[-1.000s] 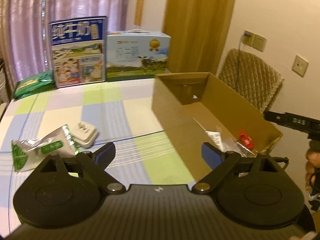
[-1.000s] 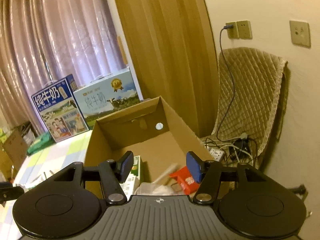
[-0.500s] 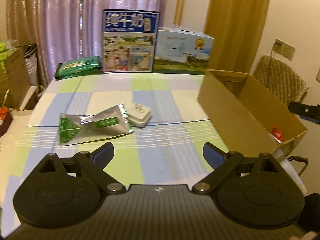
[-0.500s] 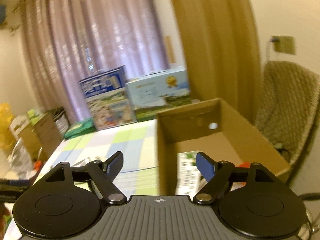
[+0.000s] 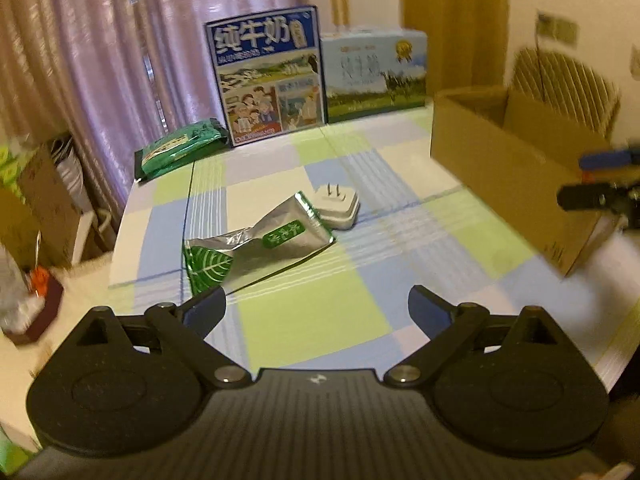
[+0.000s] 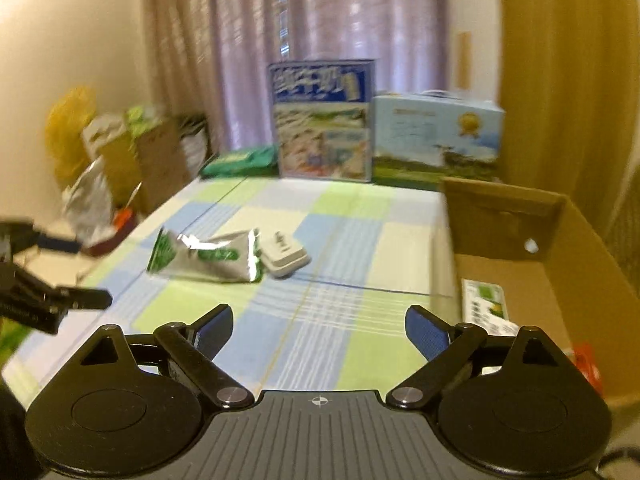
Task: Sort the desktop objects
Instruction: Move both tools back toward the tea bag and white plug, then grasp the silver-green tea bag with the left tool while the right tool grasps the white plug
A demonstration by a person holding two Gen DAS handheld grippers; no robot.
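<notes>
The left gripper (image 5: 316,306) hangs above the near edge of the counter (image 5: 360,240), which is spread with a checked cloth of green, blue and white; its blue-padded fingers (image 5: 206,308) are spread wide with nothing between them. The right gripper (image 6: 318,326) hovers over the same near edge, fingers (image 6: 424,334) likewise spread and empty.

Toward the middle of the counter lies a crumpled silver foil packet with a green leaf print (image 5: 256,246), flat on the cloth. A white plug adapter with two metal prongs (image 5: 336,206) lies touching the packet's far end.

Along the counter's right edge stands an open brown cardboard box (image 6: 560,264); a green-and-white carton (image 6: 484,300) and something red (image 6: 586,364) lie inside it.

At the far edge stand a blue milk carton case with printed pictures (image 5: 268,76) and a pale blue milk case with a handle (image 5: 374,70), side by side. A flat green package (image 5: 180,146) lies at the far left corner.
</notes>
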